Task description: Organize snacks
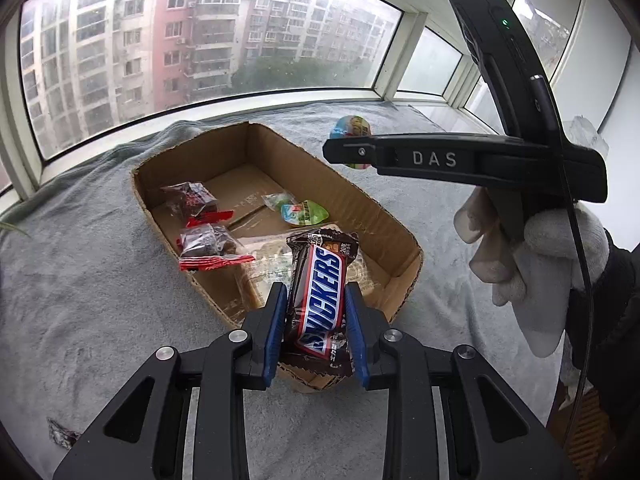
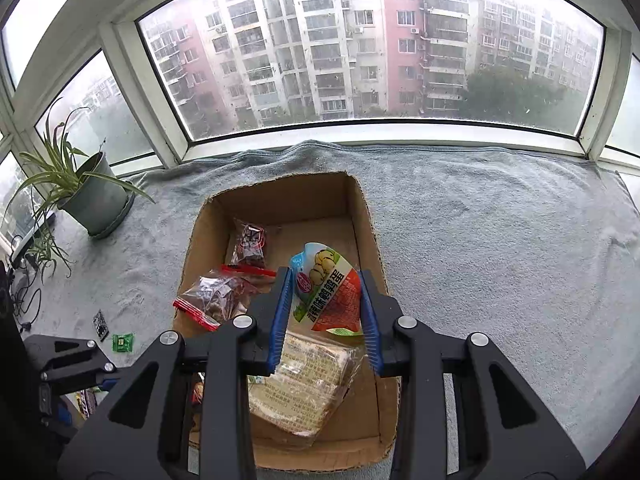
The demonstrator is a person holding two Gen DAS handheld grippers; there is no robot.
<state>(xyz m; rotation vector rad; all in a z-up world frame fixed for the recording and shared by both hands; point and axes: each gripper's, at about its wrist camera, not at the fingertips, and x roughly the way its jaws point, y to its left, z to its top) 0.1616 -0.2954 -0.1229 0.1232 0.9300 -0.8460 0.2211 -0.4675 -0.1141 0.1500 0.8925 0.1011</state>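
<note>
Two grippers each clenched a snack over the same cardboard box (image 1: pixel 400 268). The left gripper (image 1: pixel 316 300) pinched a Snickers bar (image 1: pixel 320 300) between its blue pads, the bar standing along the fingers just above the box's near wall. The right gripper (image 2: pixel 326 304) gripped a quail-egg packet (image 2: pixel 326 292) printed in green, orange and white, hanging above the box interior.

Only the left wrist view showed the right gripper from outside (image 1: pixel 460 160), held in a white-gloved hand (image 1: pixel 532 264) up and to the right of the left tool, its body partly covering the packet it carried (image 1: pixel 352 128). That view also showed one green-and-blue packet (image 1: pixel 300 210) on the box floor ahead of the fingers, hidden in the right wrist view behind the held packet. Only the right wrist view showed one potted plant (image 2: pixel 84 192) far to the left of the tool, one small green candy (image 2: pixel 122 343) and one small dark wrapper (image 2: pixel 101 324) lying on the grey blanket (image 2: pixel 500 260) to the tool's left, and part of the left gripper (image 2: pixel 72 360) at the lower left.

Counted inside the box: two red-edged clear bags of dark snacks (image 1: pixel 212 244) (image 1: pixel 192 198), seen in both views, one clear pack of pale biscuits (image 2: pixel 300 384) directly beneath the right gripper's fingers, and the one green-and-blue packet. In the left wrist view the Snickers bar covered much of the biscuit pack. One more dark wrapper (image 1: pixel 60 436) lay on the blanket low to the left of the left tool.
</note>
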